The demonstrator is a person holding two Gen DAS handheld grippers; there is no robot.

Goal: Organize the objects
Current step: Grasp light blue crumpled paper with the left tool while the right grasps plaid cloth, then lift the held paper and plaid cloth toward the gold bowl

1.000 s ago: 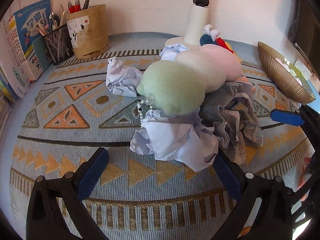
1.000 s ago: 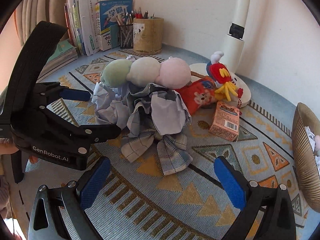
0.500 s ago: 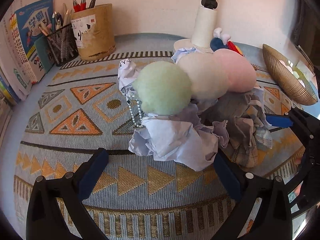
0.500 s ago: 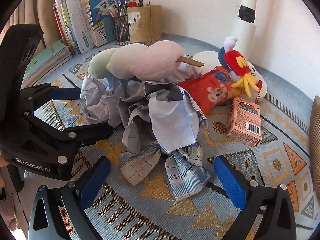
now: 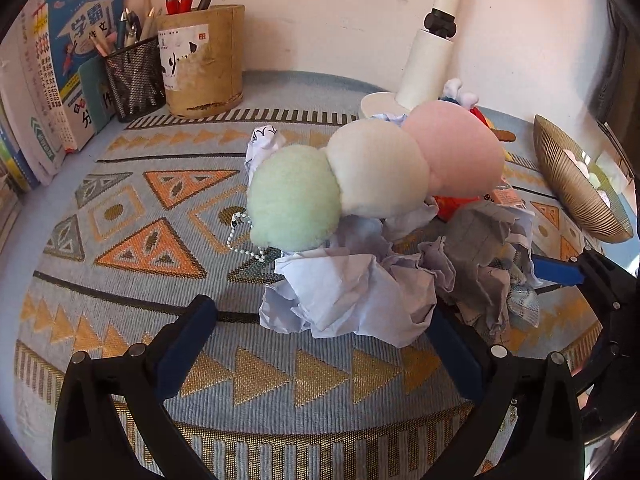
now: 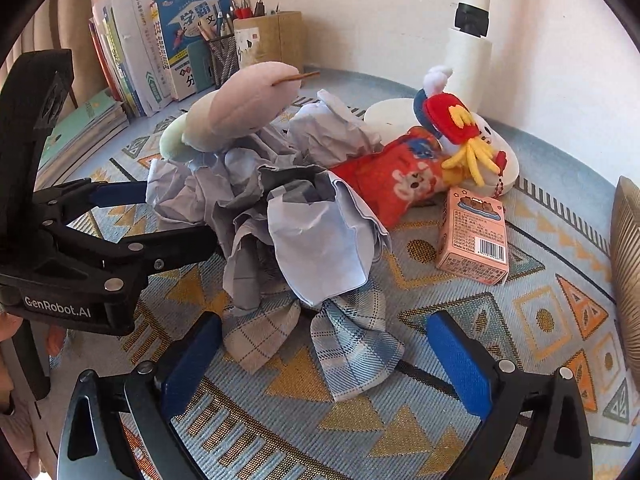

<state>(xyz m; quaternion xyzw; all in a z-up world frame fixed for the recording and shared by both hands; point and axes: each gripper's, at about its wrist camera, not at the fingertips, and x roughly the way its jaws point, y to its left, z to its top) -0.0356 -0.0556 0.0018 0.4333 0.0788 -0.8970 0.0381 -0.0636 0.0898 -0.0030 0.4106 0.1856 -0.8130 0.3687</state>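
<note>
Lying between the spread left claw (image 5: 320, 344) fingers, crumpled paper (image 5: 352, 296), right claw (image 6: 328, 364) apart

"GenRobot.AI" on the left gripper (image 6: 116, 208); "Made in China", seemingly, on the pink carton (image 6: 474, 236).

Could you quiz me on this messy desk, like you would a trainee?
1. True or false: the left gripper is shut on the crumpled paper.
2. Which colour is the middle ball of the three-ball plush toy? A) green B) cream C) pink
3. Fill in: the pink carton stands on the patterned ____.

Key:
1. False; both it and the right gripper are open.
2. B.
3. Mat.
</note>
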